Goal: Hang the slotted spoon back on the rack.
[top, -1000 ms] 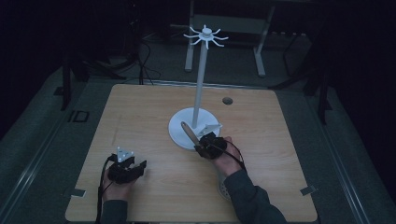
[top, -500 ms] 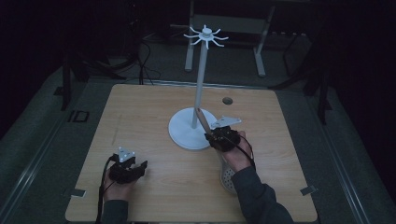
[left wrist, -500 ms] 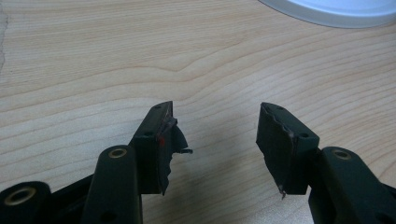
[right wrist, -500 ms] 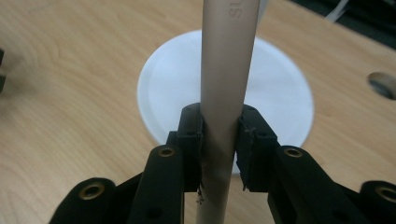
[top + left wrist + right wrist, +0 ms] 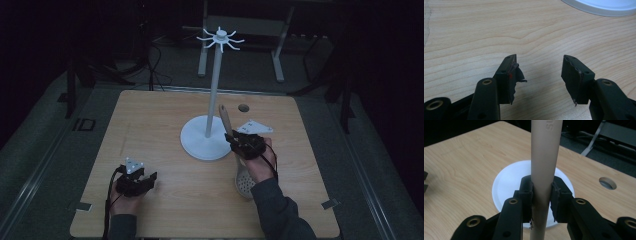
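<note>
R gripper point(image 5: 239, 141) is clamped on the wooden handle point(image 5: 544, 182) of a slotted spoon point(image 5: 244, 182). Jaws grip the shaft from both sides, about mid-length, no gap visible in the right gripper view. The grip sits well back from the perforated head, prob so the handle tip stays free to go up to a hook. The head hangs below/behind the gripper, toward the person, looks just off or grazing the table point(image 5: 150, 130) — dim, can't say which. The handle tip points up and away from the gripper, tilted slightly off vertical.

The rack point(image 5: 216, 75) (white pole, round base point(image 5: 506, 185), hook crown on top) is directly ahead of the R jaws, base edge just beside them. The hooks are well above the handle tip, so the lift isn't done yet imo.

R hand point(image 5: 260, 162) pose: forearm in from below, wrist cocked, grey plate facing up.

L gripper point(image 5: 539, 75): jaws spread wide, nothing between them, hovering low over bare wood, base rim at far top-right of its view. L hand point(image 5: 131, 192) is parked near the table edge, well apart from the spoon — idle, keeping clear.
</note>
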`<action>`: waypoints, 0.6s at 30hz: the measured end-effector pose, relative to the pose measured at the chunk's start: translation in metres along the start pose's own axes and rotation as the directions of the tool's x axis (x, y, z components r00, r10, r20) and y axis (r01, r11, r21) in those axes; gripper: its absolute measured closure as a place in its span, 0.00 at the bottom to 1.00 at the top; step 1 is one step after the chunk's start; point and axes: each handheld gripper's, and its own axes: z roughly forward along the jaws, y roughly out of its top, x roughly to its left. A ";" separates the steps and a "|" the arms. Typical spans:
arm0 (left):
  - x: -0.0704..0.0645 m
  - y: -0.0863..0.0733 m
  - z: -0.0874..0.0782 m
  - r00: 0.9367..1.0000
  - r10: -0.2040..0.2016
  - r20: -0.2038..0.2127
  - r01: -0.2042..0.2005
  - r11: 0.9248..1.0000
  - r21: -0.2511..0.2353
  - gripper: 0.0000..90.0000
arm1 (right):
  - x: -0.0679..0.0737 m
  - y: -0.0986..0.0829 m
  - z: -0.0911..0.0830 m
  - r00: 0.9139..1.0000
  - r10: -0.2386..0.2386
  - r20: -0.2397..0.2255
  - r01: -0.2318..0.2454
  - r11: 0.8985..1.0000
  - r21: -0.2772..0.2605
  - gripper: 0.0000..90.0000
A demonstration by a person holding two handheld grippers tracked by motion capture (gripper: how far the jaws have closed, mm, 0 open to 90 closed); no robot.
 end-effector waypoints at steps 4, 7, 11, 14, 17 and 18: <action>0.001 0.000 -0.001 1.000 -0.004 -0.002 0.004 1.000 -0.002 0.52 | -0.002 0.001 -0.005 1.000 0.009 0.007 -0.008 1.000 -0.028 0.81; 0.001 0.000 -0.001 1.000 -0.004 -0.003 0.004 1.000 -0.003 0.52 | -0.005 0.002 -0.008 1.000 0.013 0.015 -0.012 0.999 -0.048 0.81; 0.001 0.000 -0.001 1.000 -0.001 -0.003 0.001 1.000 -0.001 0.52 | -0.007 0.004 -0.012 1.000 0.017 0.010 -0.016 0.998 -0.064 0.81; 0.001 0.000 -0.001 1.000 -0.002 -0.003 0.002 1.000 -0.004 0.52 | -0.008 0.005 -0.013 1.000 0.017 0.015 -0.016 0.997 -0.071 0.81; 0.001 0.000 -0.001 1.000 -0.003 -0.003 0.003 1.000 -0.004 0.52 | -0.009 0.006 -0.015 1.000 0.017 0.018 -0.015 0.996 -0.084 0.81; 0.001 0.000 0.000 1.000 -0.003 -0.003 0.003 1.000 -0.005 0.52 | -0.009 0.006 -0.016 1.000 0.014 0.019 -0.013 0.996 -0.088 0.81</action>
